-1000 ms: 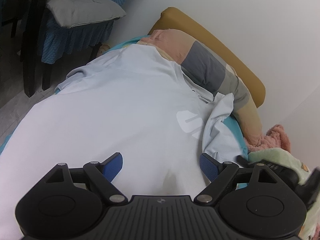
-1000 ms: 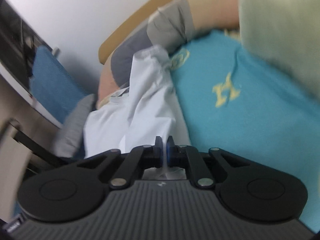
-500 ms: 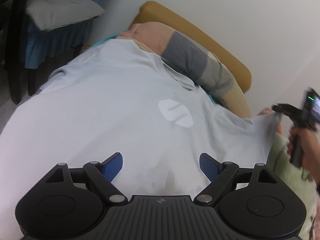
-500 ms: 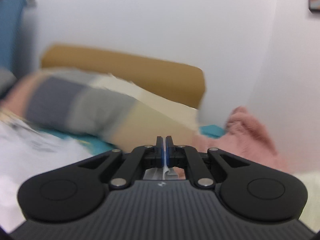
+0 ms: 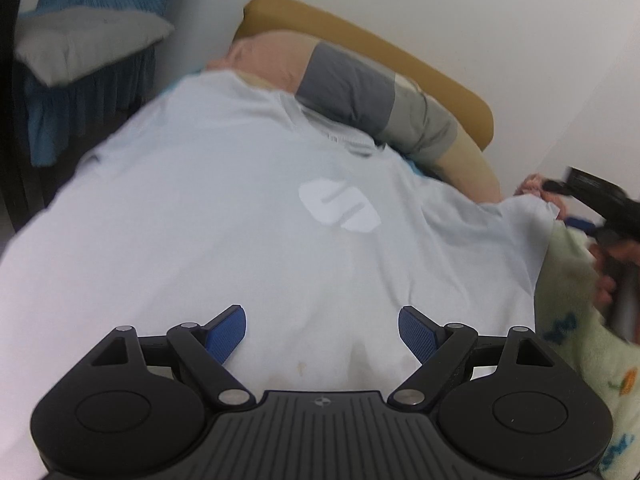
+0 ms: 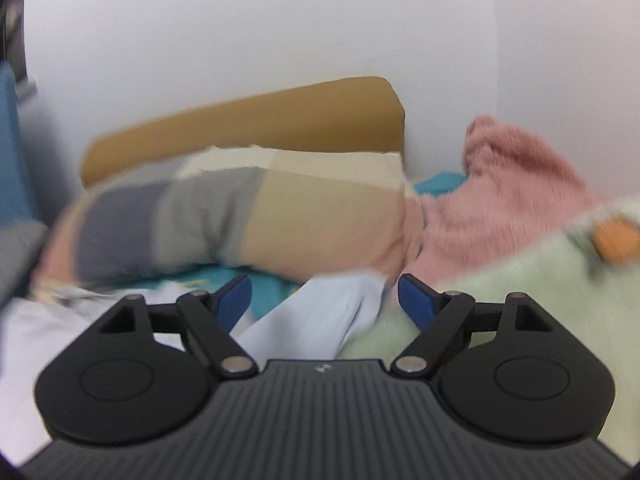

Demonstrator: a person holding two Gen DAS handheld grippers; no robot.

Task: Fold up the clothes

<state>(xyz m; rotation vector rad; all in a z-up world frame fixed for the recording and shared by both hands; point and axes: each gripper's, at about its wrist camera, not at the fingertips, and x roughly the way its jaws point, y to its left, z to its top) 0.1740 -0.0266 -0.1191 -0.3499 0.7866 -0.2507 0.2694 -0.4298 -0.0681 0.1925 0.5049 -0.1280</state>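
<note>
Pale blue T-shirt [image 5: 240, 208] spread flat, white logo up, sleeve seemingly outstretched.

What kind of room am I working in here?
Most likely a bedroom: the pale blue T-shirt is spread on a bed with a tan headboard, a patchwork pillow lies against it, and a pink fluffy blanket sits in the corner.

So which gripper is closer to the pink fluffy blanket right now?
Right. The right gripper is open over the shirt sleeve, with the pink blanket just ahead on its right. The left gripper is open over the middle of the shirt, far from it.
</note>
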